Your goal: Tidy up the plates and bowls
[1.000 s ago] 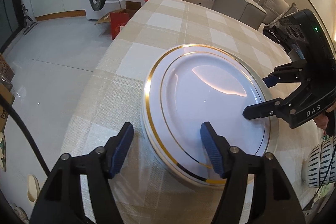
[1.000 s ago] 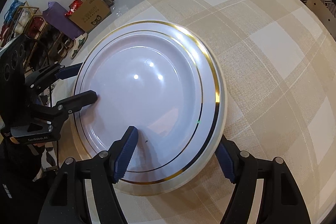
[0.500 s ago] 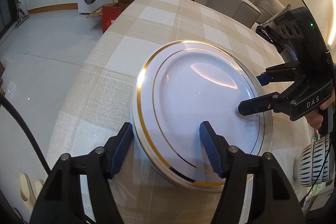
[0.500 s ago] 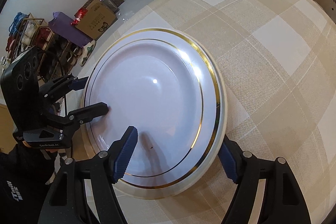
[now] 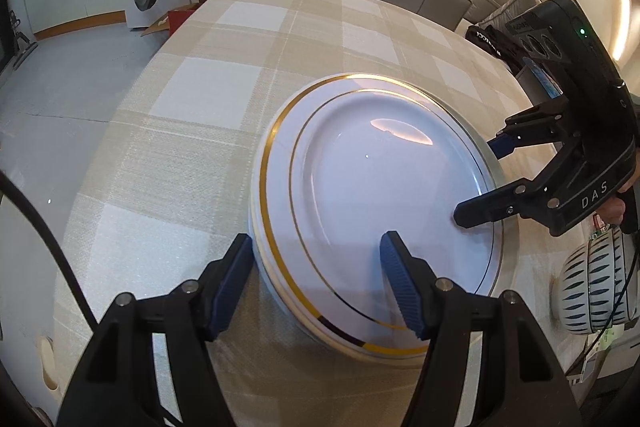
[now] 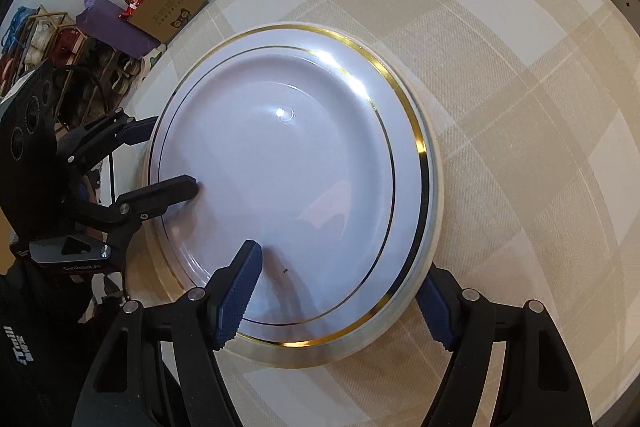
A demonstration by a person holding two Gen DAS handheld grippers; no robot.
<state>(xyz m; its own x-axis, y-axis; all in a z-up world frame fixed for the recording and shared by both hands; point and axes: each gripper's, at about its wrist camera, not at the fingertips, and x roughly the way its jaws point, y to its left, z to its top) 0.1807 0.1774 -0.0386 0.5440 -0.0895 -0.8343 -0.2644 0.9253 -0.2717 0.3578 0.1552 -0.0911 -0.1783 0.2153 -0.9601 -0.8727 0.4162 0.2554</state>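
Both grippers' fingers point(image 5: 394, 281) point(image 6: 238, 295) stand apart, straddling opposite rims of the stacked plates point(image 5: 372, 211).

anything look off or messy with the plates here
Nothing broken or spilled. The white gold-rimmed plates sit in a neat stack on the checked tablecloth. One small dark speck shows on the top plate near the right gripper; what it is cannot be told.
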